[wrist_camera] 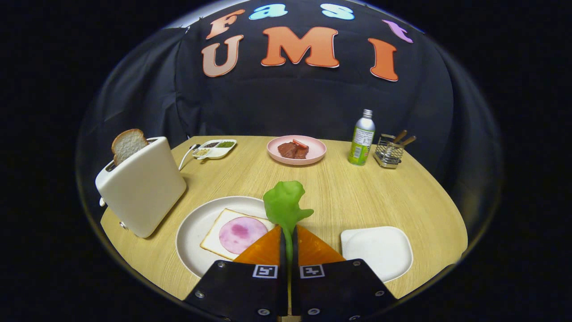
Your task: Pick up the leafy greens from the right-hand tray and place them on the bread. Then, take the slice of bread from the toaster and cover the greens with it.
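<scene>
Gripping the leafy greens between my jaws, I see one bread slice just ahead-left, one toaster beyond, one tray right.

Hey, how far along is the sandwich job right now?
Done: the leafy greens are off the right-hand tray, pinched by the stem between the fingers of the gripper. In hand: carrying them toward the bread with its ham slice on the round plate. Left: lay the greens down, then fetch the slice standing in the toaster and cover them.
</scene>
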A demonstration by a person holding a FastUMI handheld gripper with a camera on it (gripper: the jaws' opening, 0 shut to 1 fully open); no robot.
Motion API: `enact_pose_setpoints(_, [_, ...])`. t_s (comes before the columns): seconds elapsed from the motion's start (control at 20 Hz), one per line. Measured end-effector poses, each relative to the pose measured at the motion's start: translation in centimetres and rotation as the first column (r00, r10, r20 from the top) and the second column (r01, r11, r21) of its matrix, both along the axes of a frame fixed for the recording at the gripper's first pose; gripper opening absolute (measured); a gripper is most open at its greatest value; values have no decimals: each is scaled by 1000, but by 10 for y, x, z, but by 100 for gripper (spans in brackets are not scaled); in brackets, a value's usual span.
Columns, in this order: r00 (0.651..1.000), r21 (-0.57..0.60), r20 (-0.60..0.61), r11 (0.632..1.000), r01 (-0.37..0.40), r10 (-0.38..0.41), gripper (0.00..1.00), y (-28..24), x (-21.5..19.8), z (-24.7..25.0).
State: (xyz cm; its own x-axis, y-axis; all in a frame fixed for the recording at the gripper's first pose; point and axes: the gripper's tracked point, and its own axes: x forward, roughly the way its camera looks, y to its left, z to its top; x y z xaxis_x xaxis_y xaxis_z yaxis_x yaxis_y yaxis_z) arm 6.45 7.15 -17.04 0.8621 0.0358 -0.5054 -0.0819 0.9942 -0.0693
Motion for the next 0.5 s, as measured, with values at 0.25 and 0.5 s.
enact_pose_setpoints(0.25, [999,8,-12,999,-50,50,4,35,8,-10])
enact_pose_setpoints(0.5, [996,7,-36,996,-86,86,4,58,17,-26])
